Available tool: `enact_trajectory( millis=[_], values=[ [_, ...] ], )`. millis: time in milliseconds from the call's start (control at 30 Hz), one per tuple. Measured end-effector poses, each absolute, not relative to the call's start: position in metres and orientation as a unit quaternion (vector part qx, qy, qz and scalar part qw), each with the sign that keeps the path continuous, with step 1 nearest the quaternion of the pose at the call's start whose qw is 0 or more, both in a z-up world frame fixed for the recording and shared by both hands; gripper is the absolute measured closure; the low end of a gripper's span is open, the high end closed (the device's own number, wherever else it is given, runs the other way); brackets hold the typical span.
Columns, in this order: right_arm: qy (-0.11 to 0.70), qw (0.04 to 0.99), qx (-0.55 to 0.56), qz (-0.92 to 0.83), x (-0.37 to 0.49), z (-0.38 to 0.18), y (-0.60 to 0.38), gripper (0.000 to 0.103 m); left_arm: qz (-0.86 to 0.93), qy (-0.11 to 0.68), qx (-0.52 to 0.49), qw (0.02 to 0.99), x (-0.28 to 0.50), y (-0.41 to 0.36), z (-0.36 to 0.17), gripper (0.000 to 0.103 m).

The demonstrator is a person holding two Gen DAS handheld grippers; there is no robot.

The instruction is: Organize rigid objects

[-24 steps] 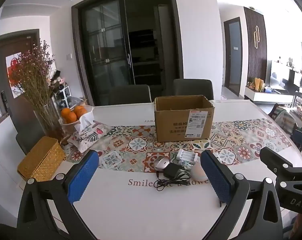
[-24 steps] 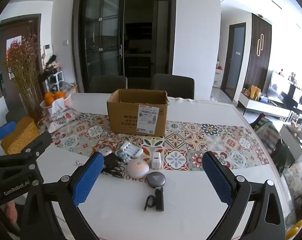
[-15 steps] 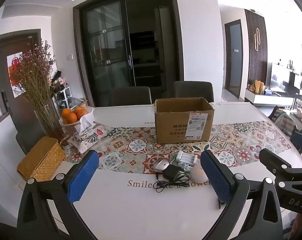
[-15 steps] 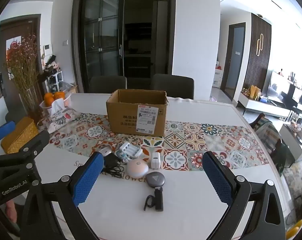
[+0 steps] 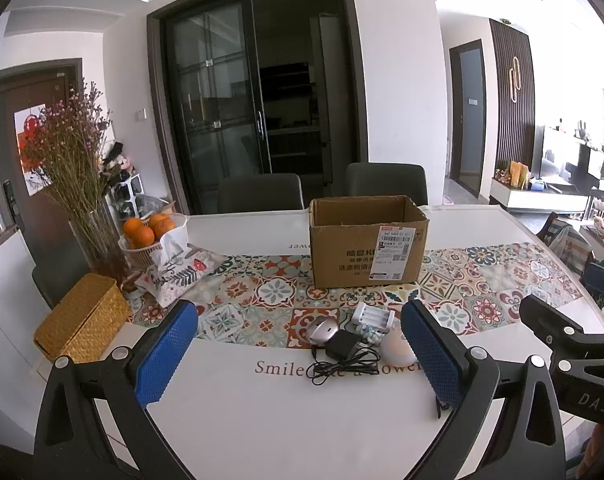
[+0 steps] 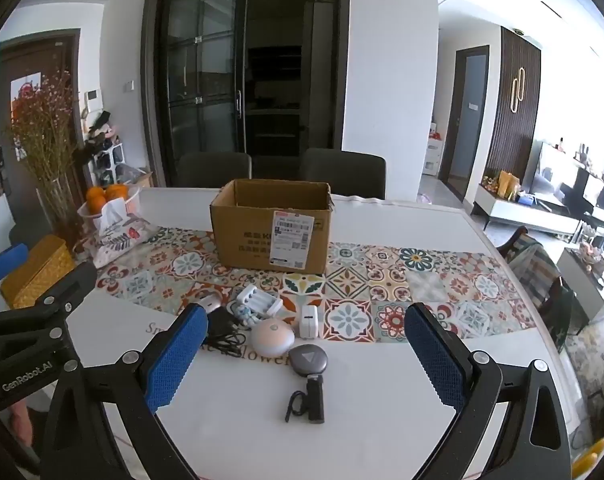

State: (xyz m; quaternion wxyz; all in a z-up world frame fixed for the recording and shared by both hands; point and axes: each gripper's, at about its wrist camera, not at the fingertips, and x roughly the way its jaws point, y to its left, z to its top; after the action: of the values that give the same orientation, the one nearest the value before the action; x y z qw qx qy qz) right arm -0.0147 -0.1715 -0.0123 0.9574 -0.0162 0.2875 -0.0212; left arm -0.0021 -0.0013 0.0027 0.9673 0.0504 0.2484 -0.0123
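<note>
The left gripper (image 5: 297, 354) and the right gripper (image 6: 302, 352) are both wide open and hold nothing. The small things lie on the worktop (image 6: 382, 400) in front of the open box (image 6: 271, 236). The left blue finger (image 6: 176, 358) hides part of the mouse (image 5: 322, 328). Only the right view shows the round grey thing (image 6: 308, 359), the black clip thing (image 6: 314, 399) and the white plug (image 6: 309, 321).

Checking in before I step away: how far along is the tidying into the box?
Nothing looks done: no item shows in the cardboard box, though its floor is hidden. Nothing is in hand; the left gripper and right gripper are both open above the table. Left: the silver mouse, battery charger, white puck, grey disc and others.
</note>
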Motion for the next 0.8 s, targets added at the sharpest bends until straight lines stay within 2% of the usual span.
enact_trajectory(
  millis=[800],
  values=[
    [0.286,0.958,-0.018,-0.020,-0.014,-0.012,-0.179,0.004,-0.011,0.248,0.049,0.967,-0.003,-0.001,0.003,0.000]
  ],
)
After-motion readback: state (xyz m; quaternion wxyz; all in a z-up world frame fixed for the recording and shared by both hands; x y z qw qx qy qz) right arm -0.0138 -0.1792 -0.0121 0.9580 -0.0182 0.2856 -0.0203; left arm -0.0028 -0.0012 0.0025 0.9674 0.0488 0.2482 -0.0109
